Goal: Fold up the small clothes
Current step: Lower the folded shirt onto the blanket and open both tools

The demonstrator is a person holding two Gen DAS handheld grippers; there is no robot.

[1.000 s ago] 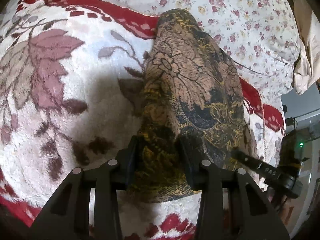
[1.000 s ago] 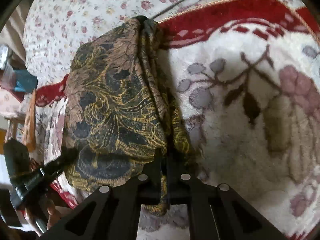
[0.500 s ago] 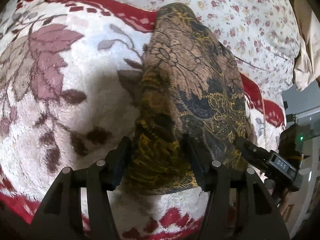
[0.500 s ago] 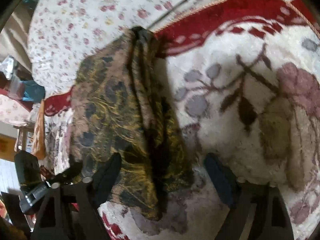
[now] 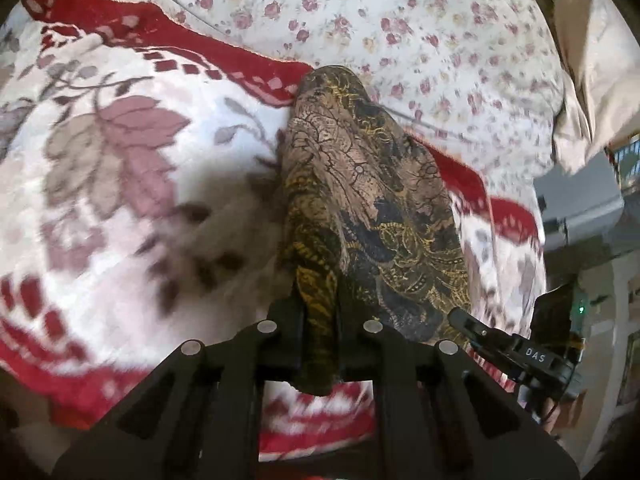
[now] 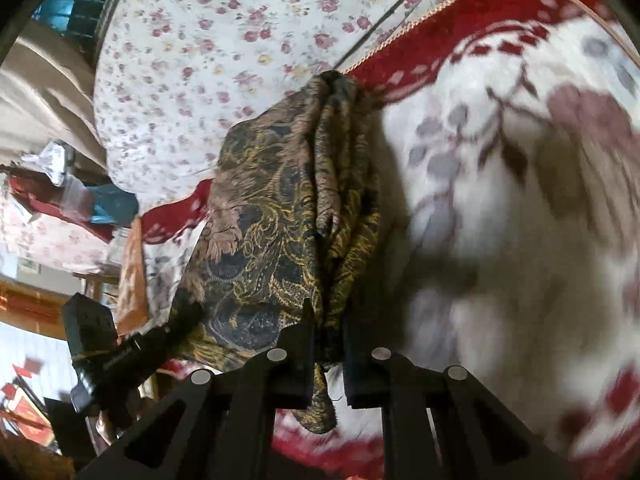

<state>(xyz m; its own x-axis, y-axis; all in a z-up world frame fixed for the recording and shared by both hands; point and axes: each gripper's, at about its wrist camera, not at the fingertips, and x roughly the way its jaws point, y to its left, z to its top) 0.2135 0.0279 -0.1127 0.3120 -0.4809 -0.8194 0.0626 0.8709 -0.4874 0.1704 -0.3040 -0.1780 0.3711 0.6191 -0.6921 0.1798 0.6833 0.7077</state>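
Surroundings: fleece blanket (image 5: 120,208), thick pile, white ground with mauve leaf motifs and red border; floral bedsheet (image 5: 400,32), white cotton with small pink roses, beyond the blanket's far edge; beige cloth (image 5: 592,92) at the sheet's far right; clutter of bags and fabrics (image 6: 72,200) off the bed side, too blurred to name.

Task item: patterned garment (image 5: 372,208), thin woven cloth, brown-black-gold paisley, bunched lengthwise into a narrow tapering heap across the blanket's red border.

Left gripper (image 5: 320,320): black jaws closed on the garment's near edge.

Right gripper (image 6: 326,340): jaws pinching a hanging fold of the same garment (image 6: 280,220); each gripper partly visible in the other's view.
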